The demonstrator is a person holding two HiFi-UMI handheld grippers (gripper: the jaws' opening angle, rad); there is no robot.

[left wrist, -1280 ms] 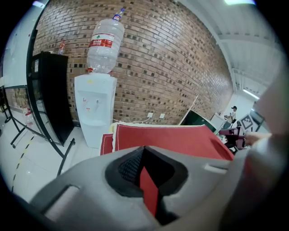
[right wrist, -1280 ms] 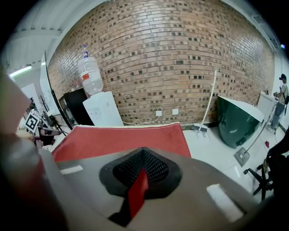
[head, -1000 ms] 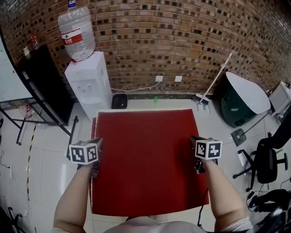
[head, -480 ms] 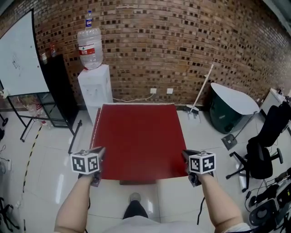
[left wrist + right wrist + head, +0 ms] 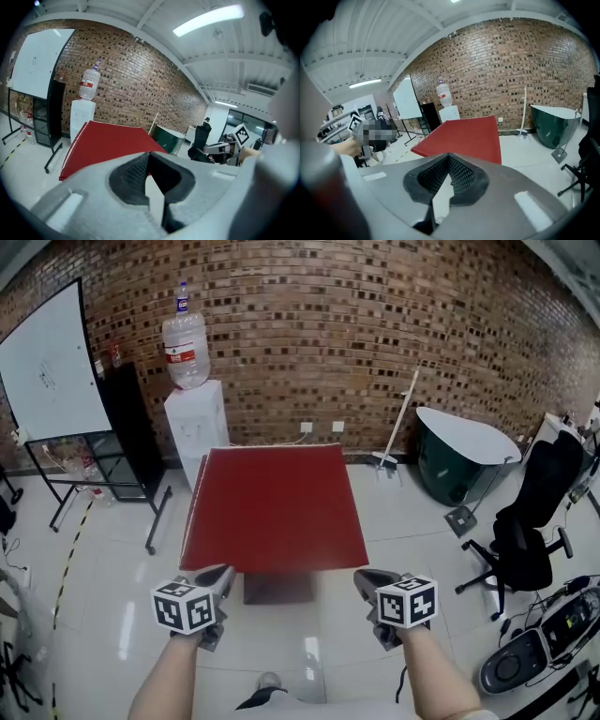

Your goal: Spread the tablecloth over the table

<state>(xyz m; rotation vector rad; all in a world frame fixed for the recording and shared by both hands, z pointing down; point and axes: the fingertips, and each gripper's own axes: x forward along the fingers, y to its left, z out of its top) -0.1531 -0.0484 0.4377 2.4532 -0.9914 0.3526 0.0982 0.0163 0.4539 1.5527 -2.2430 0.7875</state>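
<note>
The red tablecloth (image 5: 272, 507) is seen lying flat over the table, whose top is covered from the far edge to the near edge, with a narrow strip of cloth hanging down along the left side. Only a dark part of the table (image 5: 274, 588) is shown, under the near edge of the cloth. The left gripper (image 5: 222, 572) and the right gripper (image 5: 367, 579) are held over the white tiled floor (image 5: 112, 615) on the near side of the table, well apart from the cloth and from each other, both pointed toward it. In the left gripper view the jaws of the left gripper (image 5: 149, 160) are found closed together with nothing between them, and the cloth (image 5: 108, 143) is seen beyond them. In the right gripper view the jaws of the right gripper (image 5: 449, 162) are likewise pressed together and empty, with the cloth (image 5: 464, 136) farther off. Against the brick wall (image 5: 375, 324) at the far side, a water dispenser (image 5: 197, 423) topped with a bottle (image 5: 185, 337) is placed just left of the table's far corner. A whiteboard (image 5: 52, 367) is set at the far left, and a dark green tub (image 5: 459, 465) and a black office chair (image 5: 525, 531) are found to the right.
</note>
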